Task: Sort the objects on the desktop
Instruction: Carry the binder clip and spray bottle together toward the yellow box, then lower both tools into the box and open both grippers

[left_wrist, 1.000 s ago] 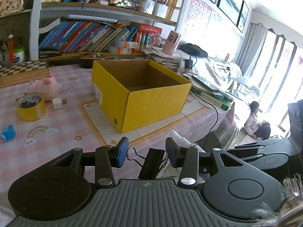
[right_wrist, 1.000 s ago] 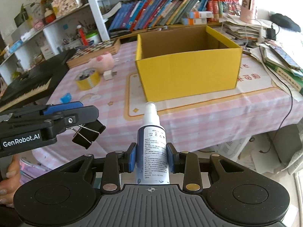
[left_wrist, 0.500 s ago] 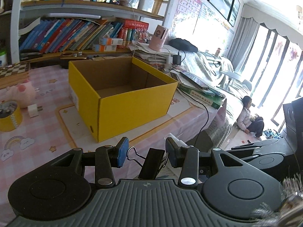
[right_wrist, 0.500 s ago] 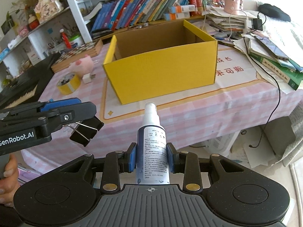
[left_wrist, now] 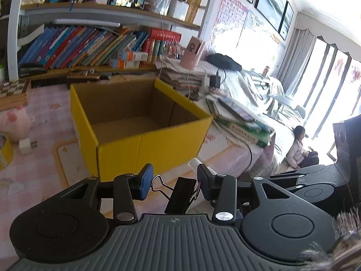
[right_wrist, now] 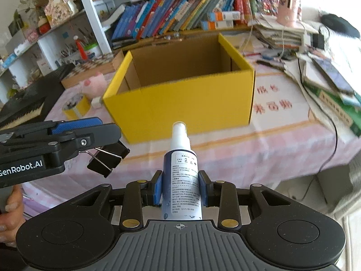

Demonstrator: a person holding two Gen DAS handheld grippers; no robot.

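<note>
White-and-navy plastic spray bottle (right_wrist: 182, 176): clamped at mid-body by the right gripper (right_wrist: 180, 190), long axis along the fingers, nozzle toward the open yellow cardboard box (right_wrist: 180, 103) on the pink checked tablecloth (right_wrist: 282, 140). Black metal binder clip (left_wrist: 181, 195): gripped by the left gripper (left_wrist: 172, 181), wire handles spanning the pads, near the box's front wall.

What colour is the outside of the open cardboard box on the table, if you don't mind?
Bright yellow outside, plain brown inside; the box shows best in the right wrist view.
</note>
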